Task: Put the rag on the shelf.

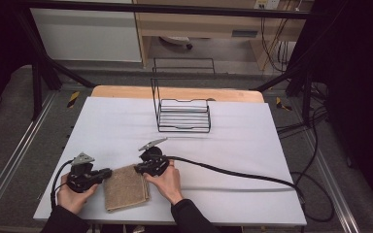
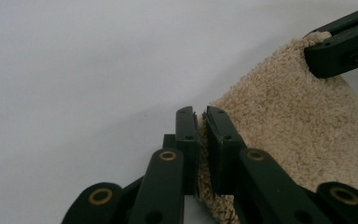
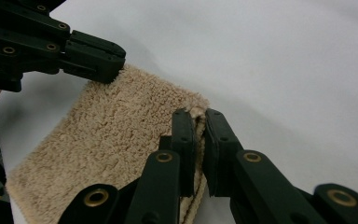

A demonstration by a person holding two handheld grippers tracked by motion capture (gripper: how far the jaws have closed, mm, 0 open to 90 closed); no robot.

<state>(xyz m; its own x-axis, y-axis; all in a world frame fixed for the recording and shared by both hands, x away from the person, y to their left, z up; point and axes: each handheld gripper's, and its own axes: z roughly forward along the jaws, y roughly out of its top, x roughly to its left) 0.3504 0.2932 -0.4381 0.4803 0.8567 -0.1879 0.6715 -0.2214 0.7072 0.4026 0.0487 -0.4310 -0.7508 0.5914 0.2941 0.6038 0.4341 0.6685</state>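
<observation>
Down at the near edge of the white-covered counter [image 1: 126, 121], a folded beige terry towel [image 1: 126, 187] lies flat between the two claws, each of which has taken one of its far corners. The left claw [image 1: 108, 172] comes at the towel from the towel's left side, and its own view shows the jaws drawn narrow with a thin fold of the towel's edge [image 2: 202, 154] pinched between the pads, the rest of the pile spreading away to the right of the jaws. The right claw [image 1: 138, 168] reaches in from the opposite side and bites the other far corner; in its own view the jaws are likewise narrow, closed on the doubled edge of the towel [image 3: 199, 140], with the cloth stretching off to the left of the jaws toward the left claw [image 3: 105, 63], seen across the towel at its far corner. From the left claw's view, the right claw [image 2: 317, 58] shows at the upper right, its tip resting on the towel's corner. Each claw is held in a hand [image 1: 167, 182], with dark sleeves coming in behind. Well beyond both claws, toward the back of the counter, stands a black wire rack [image 1: 183, 116], apart from the towel. A black cable [image 1: 233, 172] trails from the right claw across the counter to the right.
</observation>
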